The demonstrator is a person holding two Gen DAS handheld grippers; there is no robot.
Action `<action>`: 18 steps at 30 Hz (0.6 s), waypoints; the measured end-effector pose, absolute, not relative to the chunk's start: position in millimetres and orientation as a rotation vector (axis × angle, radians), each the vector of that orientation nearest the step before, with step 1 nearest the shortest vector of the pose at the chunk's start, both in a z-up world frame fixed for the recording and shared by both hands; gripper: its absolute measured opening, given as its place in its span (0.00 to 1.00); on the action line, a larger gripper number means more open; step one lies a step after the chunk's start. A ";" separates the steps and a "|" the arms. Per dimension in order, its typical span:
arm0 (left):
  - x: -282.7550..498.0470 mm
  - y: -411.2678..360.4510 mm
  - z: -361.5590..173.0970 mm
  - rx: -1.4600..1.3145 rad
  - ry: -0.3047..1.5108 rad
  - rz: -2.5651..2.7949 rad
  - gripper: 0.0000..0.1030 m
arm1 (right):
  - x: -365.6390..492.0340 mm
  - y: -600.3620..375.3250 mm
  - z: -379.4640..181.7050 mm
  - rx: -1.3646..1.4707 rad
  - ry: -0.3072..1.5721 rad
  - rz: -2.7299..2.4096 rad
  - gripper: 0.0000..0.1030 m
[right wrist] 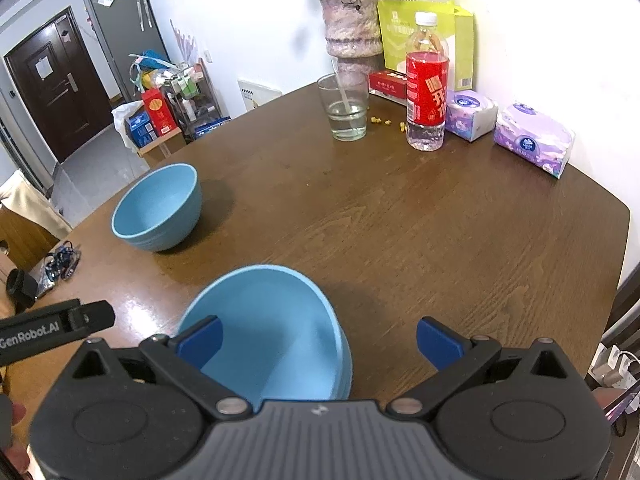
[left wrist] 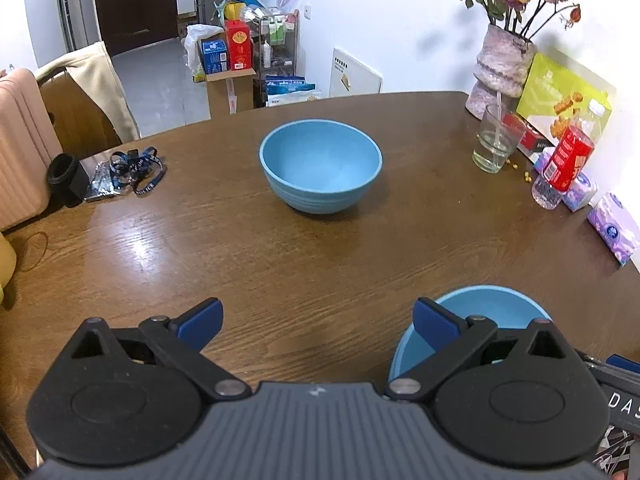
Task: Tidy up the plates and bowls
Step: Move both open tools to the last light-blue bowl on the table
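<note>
Two bowls: near bowl [right wrist: 272, 332] between spread right gripper [right wrist: 318, 342] fingers.

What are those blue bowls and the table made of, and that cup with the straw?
Far bowl and near bowl: matte and opaque, no glare, so probably plastic or a fibre composite rather than glazed ceramic. Table: wood grain under a glossy finish, solid or veneer I cannot tell. Cup: clear, apparently glass.

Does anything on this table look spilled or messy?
Yes: small yellow crumbs lie loose on the table between the drinking glass and the water bottle. Both blue bowls sit upright and look undamaged.
</note>
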State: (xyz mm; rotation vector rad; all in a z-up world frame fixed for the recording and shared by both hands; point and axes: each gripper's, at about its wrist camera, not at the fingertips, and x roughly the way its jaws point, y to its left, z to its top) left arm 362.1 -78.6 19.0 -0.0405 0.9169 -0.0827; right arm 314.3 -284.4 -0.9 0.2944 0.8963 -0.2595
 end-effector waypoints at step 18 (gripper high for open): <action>387.4 -36.8 57.6 -0.096 0.867 -0.048 1.00 | 349.1 -255.2 29.4 0.269 0.879 -0.209 1.00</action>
